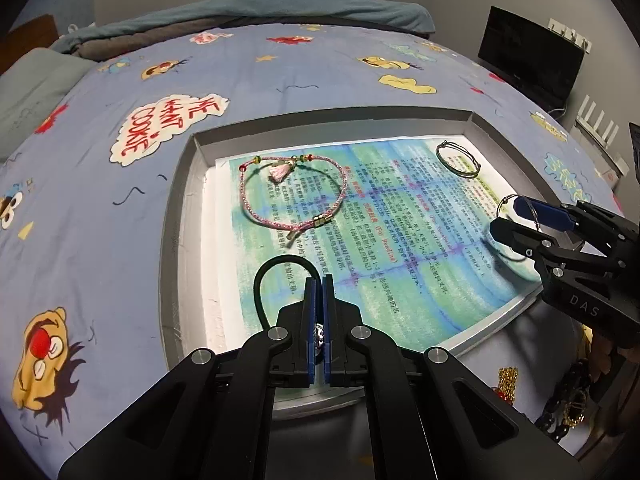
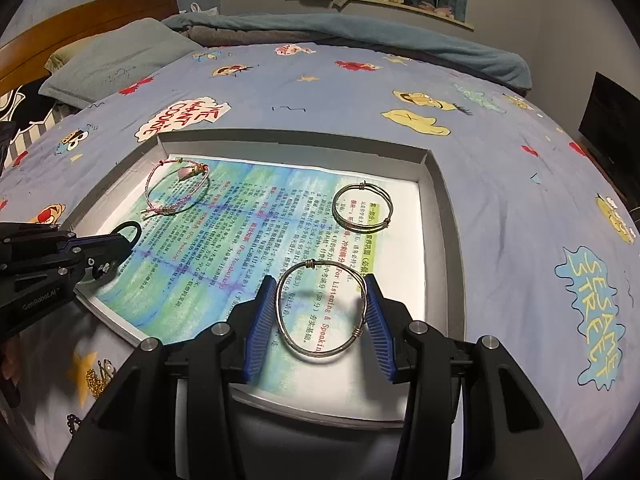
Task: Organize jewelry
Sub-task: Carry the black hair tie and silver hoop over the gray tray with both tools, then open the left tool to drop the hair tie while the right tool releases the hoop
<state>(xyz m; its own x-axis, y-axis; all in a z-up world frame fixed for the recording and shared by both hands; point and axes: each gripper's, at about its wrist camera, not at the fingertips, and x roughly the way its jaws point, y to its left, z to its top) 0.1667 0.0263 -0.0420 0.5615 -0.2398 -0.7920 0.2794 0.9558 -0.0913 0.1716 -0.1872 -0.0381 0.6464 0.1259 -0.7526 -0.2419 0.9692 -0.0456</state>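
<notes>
A grey shallow box [image 1: 176, 216] [image 2: 444, 216] lined with a printed sheet lies on the bed. In it lie a pink cord bracelet [image 1: 292, 196] [image 2: 176, 194] at the far left and a silver wire bangle [image 1: 458, 159] [image 2: 362, 208] at the far right. My left gripper [image 1: 322, 280] [image 2: 120, 240] is shut on a black cord bracelet [image 1: 276, 276] with a bead, just above the box's near left. My right gripper [image 2: 320, 280] [image 1: 508, 216] grips a second silver bangle [image 2: 320, 308] between its blue pads, above the box's near right.
Loose gold and black chains [image 1: 560, 404] [image 2: 96, 376] lie on the bedsheet in front of the box. Pillows and a rolled blanket [image 2: 360, 36] sit at the far end of the bed. A monitor [image 1: 528, 56] stands to the right.
</notes>
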